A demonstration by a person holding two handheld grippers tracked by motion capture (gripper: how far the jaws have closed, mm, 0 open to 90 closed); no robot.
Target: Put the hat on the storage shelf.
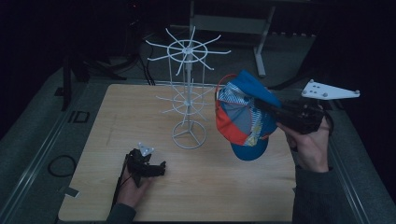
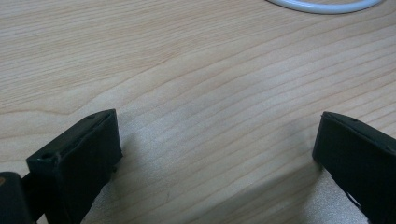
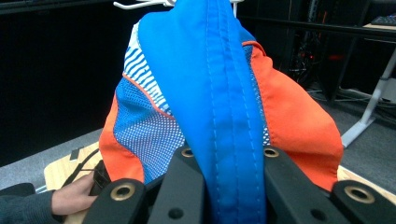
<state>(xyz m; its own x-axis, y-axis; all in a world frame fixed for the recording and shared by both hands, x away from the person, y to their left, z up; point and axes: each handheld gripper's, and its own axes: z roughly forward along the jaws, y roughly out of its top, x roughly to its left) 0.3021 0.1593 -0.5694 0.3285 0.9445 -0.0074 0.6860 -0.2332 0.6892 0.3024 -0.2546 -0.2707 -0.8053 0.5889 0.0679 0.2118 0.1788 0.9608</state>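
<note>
The right hand-held gripper (image 1: pixel 273 108) is raised above the right side of the counter (image 1: pixel 233 186), its jaws clamped together on a fold of blue fabric of the cap (image 1: pixel 245 114). In the right gripper view the blue strip of the cap (image 3: pixel 219 107) runs down between the two black jaws and is pinched there, with orange panels and blue mesh spreading out on either side. The cap hangs in the air just right of the white wire rack (image 1: pixel 187 93), near its lower tier of hooks; whether it touches a hook cannot be told. The rack stands upright on its ring base at the middle of the counter.

The left hand-held gripper (image 1: pixel 161 167) rests low at the near left of the counter, held by the left hand (image 1: pixel 133 186). Its jaws stand wide apart with nothing between them, only bare wood (image 2: pixel 210 116) showing in the gap. An arc of the rack's base ring (image 2: pixel 322 7) lies ahead of it.
</note>
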